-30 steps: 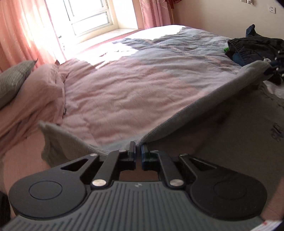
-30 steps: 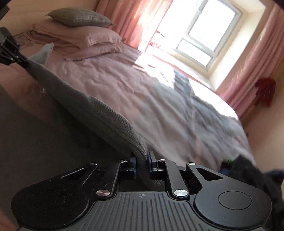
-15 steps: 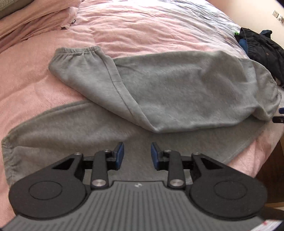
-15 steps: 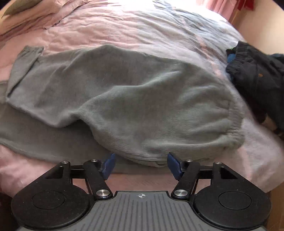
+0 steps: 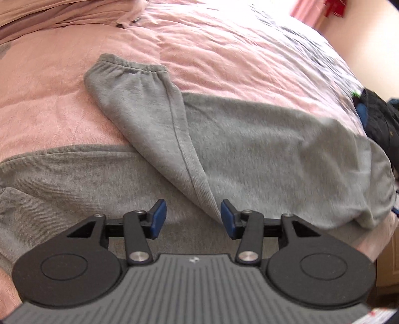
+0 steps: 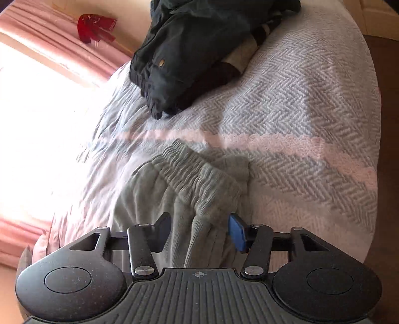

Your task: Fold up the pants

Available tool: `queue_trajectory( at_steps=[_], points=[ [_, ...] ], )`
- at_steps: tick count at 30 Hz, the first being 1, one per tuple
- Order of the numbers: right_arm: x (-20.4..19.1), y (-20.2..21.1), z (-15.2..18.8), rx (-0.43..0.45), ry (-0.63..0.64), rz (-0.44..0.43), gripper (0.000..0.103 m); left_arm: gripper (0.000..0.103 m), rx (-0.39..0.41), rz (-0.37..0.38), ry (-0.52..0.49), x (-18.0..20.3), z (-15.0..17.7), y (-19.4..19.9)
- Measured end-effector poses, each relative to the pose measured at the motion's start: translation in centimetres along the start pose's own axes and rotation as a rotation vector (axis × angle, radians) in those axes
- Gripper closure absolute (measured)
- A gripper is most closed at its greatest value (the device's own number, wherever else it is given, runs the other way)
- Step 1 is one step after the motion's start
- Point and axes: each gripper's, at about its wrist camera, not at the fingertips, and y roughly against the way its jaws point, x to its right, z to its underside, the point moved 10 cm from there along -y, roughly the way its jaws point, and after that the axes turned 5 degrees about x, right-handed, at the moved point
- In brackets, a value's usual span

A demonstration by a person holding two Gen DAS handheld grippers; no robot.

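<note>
Grey sweatpants [image 5: 261, 152] lie on the pink bedspread, one leg folded over so its elastic cuff [image 5: 127, 68] points to the far left; the other leg runs along the near edge to the left. My left gripper [image 5: 190, 219] is open just above the fold's near tip, holding nothing. In the right wrist view the gathered grey waistband [image 6: 197, 174] lies ahead, and my right gripper [image 6: 199, 230] is open with the grey cloth lying between its spread blue pads, not clamped.
A heap of dark clothes [image 6: 199, 49] lies on the grey herringbone blanket [image 6: 311, 104] beyond the waistband, also seen as dark clothes [image 5: 379, 117] at the right edge. Pink pillows [image 5: 62, 12] lie at the far left. The bed edge drops off to the right.
A second ago both grippers were shut on the lifted pants; they let go and opened. The left has edged closer to the fold. The right has swung toward the waistband end.
</note>
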Motion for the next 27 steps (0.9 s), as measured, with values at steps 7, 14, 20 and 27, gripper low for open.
queue_trajectory(
  at_steps=[7,14,20,27],
  points=[
    [0.6,-0.5,-0.6,-0.027,0.097,0.035,0.081,0.050,0.009,-0.088,-0.052,1.6,-1.3,-2.4],
    [-4.1,0.5,-3.6,0.050,0.271,-0.063,0.088,0.094,0.017,-0.245,-0.119,0.9,-2.1,-4.4],
    [-5.9,4.1,-5.2,0.086,0.228,-0.287,0.089,0.095,0.327,-0.257,0.007,0.8,-3.5,5.4],
    [5.7,-0.4,-0.7,-0.128,0.073,-0.018,0.089,0.090,0.030,-0.364,0.028,-0.4,9.1,2.2]
  ],
)
